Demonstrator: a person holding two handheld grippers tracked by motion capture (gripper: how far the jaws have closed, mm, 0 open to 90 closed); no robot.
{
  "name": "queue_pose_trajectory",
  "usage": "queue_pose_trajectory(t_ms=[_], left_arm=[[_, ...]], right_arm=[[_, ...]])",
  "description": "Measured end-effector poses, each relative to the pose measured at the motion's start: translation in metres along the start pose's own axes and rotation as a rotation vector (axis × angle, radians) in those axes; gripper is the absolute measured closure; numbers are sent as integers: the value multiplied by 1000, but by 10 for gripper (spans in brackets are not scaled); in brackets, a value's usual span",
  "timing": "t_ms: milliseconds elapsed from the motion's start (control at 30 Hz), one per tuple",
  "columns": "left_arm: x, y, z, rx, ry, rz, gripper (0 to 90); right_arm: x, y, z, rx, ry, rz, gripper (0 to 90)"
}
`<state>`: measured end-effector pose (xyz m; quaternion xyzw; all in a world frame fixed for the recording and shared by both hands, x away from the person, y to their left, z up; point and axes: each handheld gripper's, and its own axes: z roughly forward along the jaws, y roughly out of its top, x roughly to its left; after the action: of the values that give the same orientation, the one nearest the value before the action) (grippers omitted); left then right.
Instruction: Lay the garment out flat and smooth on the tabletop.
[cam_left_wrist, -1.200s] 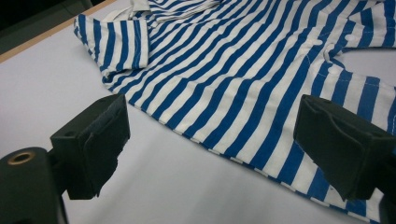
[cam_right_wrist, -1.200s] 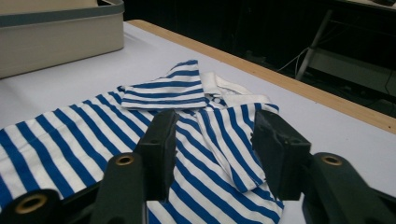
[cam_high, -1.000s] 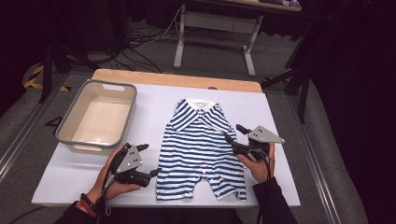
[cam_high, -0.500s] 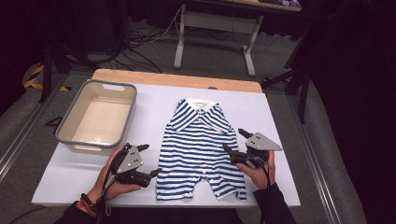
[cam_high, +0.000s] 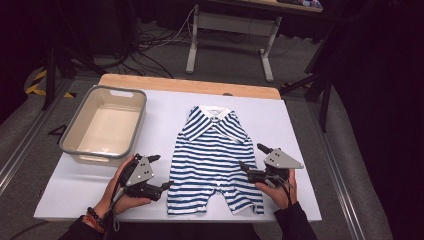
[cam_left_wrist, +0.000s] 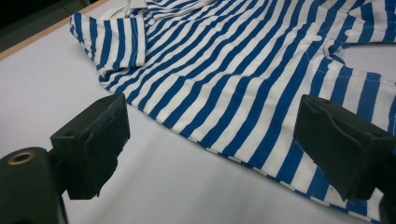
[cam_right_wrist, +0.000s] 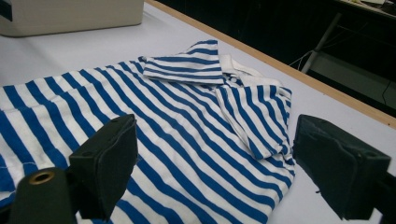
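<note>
The left tongs are wide apart at the lower left, beside the striped baby suit. The right tongs have just been opening at the lower right, nothing between them. The suit lies flat mid-frame.

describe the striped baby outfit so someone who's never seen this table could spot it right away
On the white table, look at the middle, to the right of the beige tub. The romper lies flat there, its white collar toward the far edge and short legs toward the person. It is the only cloth item, with blue and white stripes, between the two open grippers.
</note>
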<state>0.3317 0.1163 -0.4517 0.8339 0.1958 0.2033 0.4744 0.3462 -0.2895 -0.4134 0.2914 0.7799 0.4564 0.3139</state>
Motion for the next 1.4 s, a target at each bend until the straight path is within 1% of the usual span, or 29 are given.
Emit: queue_pose_trajectory(t_ms=[133, 267, 333, 367, 467, 533, 700, 767, 800, 867, 933, 967, 1100, 1167, 1267, 1400], left_arm=[[0, 0, 0, -1, 1, 2, 119], [0, 0, 0, -1, 0, 1, 119], [0, 0, 0, -1, 2, 1, 119], [1, 0, 0, -1, 4, 0, 119], [1, 0, -1, -3, 3, -1, 119], [1, 1, -1, -7, 4, -2, 119], [1, 0, -1, -7, 4, 2, 120], [1, 0, -2, -7, 3, 7, 119], [1, 1, -2, -10, 3, 8, 119], [2, 0, -2, -11, 3, 2, 119], [2, 0, -2, -11, 3, -1, 119], [2, -1, -2, -9, 3, -6, 119], [2, -2, -4, -5, 6, 6, 119], [1, -3, -5, -5, 8, -3, 119], [2, -4, -7, -3, 11, -5, 118], [1, -6, -8, -1, 4, -7, 117]], right_arm=[[2, -6, -4, 8, 4, -12, 131], [3, -13, -9, 0, 14, -8, 127], [3, -17, -12, -4, 4, -6, 125], [3, -20, -14, -7, 10, -6, 124], [2, -26, -16, 13, -19, -14, 122], [1, -30, -17, 21, -12, 7, 122], [-2, -38, -21, 40, -28, 22, 122], [-3, -40, -22, 42, -35, 19, 122], [-3, -40, -22, 43, -37, 25, 121], [-4, -40, -21, 42, -31, 30, 122], [-3, -40, -20, 45, -30, 25, 122], [-3, -39, -19, 39, -21, 30, 122], [-3, -38, -17, 33, -13, 28, 122], [-3, -37, -15, 35, -10, 22, 123], [-4, -36, -14, 32, -4, 30, 127], [-5, -36, -12, 34, 0, 28, 130]])
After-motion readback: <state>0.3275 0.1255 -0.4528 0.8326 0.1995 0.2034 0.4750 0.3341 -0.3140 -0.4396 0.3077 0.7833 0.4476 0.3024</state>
